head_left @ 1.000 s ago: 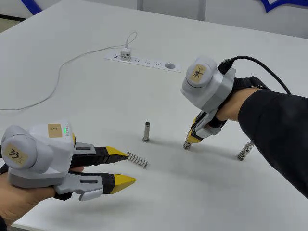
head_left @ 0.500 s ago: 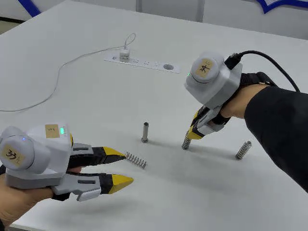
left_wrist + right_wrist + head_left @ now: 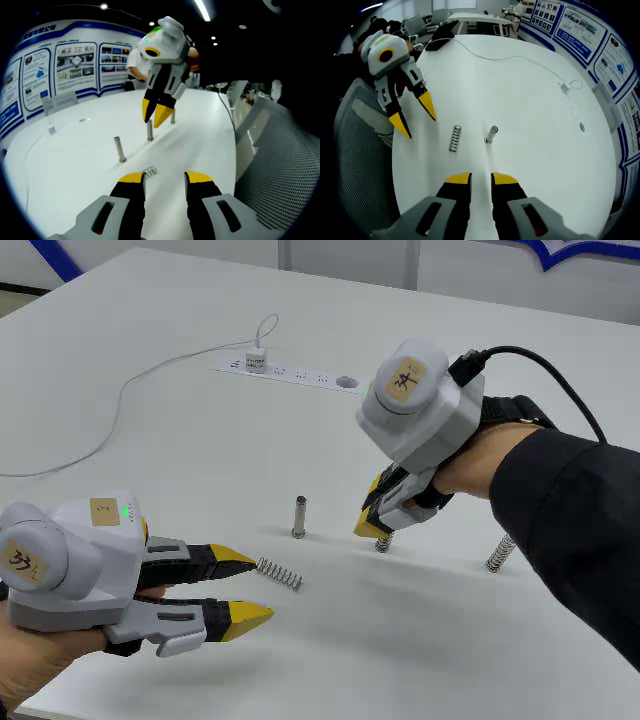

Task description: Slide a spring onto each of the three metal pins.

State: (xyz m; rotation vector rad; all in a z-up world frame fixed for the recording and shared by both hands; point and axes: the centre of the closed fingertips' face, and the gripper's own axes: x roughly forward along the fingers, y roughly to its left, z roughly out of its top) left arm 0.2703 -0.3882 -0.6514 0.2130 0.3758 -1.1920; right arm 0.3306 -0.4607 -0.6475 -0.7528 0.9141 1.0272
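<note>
Now | third pin (image 3: 300, 516) bare | left tongs (image 3: 264, 588) wide, right tongs (image 3: 368, 528) barely parted, both empty | next we grip loose spring (image 3: 279, 573)

the table (image 3: 200, 440) is smooth, matt white. the loose spring (image 3: 279, 573) is bright coiled wire, the bare pin (image 3: 299, 516) dull grey metal. the left gripper (image 3: 258, 587) and right gripper (image 3: 366, 530) have matt pale plastic shells. the sleeve (image 3: 570, 510) is dark cloth.
</note>
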